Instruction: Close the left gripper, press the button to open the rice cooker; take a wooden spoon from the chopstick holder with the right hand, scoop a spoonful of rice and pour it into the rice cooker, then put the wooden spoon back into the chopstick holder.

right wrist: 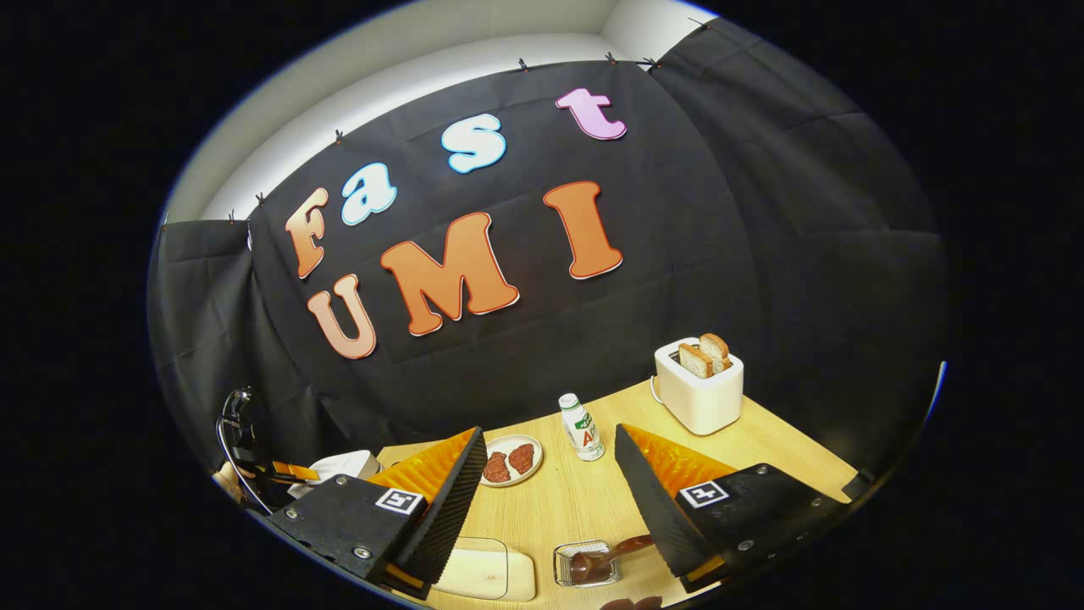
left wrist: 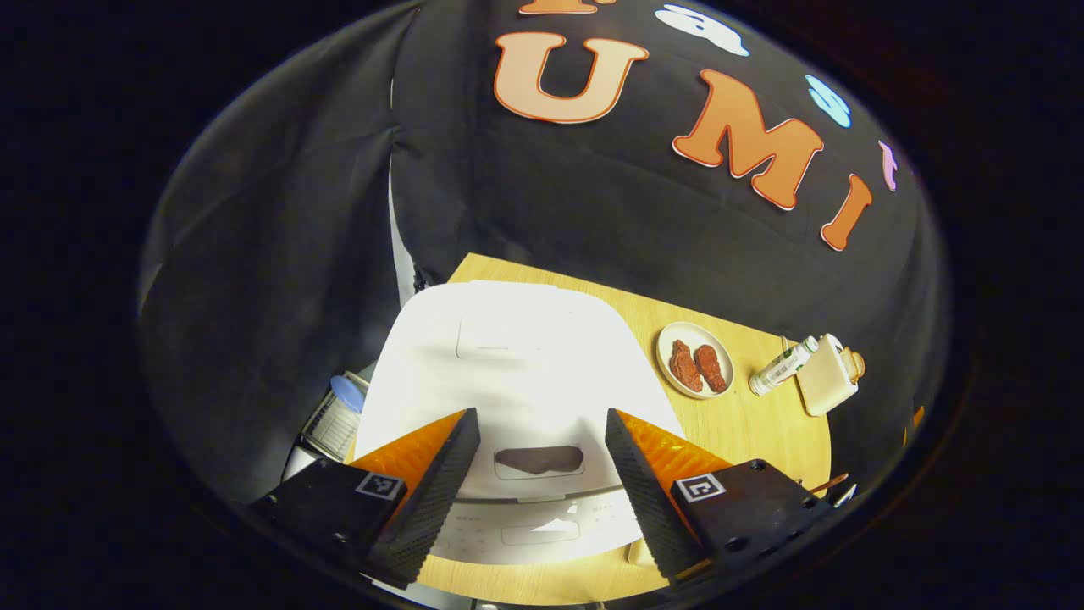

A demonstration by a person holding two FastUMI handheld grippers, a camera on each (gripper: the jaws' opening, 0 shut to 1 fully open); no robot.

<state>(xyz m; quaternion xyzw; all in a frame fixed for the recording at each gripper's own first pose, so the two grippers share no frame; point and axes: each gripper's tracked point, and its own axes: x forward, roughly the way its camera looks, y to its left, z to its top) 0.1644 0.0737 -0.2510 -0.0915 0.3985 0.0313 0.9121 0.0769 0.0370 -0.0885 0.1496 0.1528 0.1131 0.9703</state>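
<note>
left gripper [left wrist: 542, 428]: fingers spread, above closed rice cooker [left wrist: 508, 373] at tabletop [left wrist: 762, 424] left edge | right gripper [right wrist: 550, 449]: fingers spread, holding nothing, over bare mid-tabletop | chopstick holder [right wrist: 586, 563] at near edge | toaster [right wrist: 699, 381] at far right corner

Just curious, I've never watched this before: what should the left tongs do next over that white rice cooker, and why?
Probably close. The left tongs hang open above the rice cooker, whose lid is down, with the dark button showing between their fingers. Shut, they would make one blunt tip to press that button.
</note>
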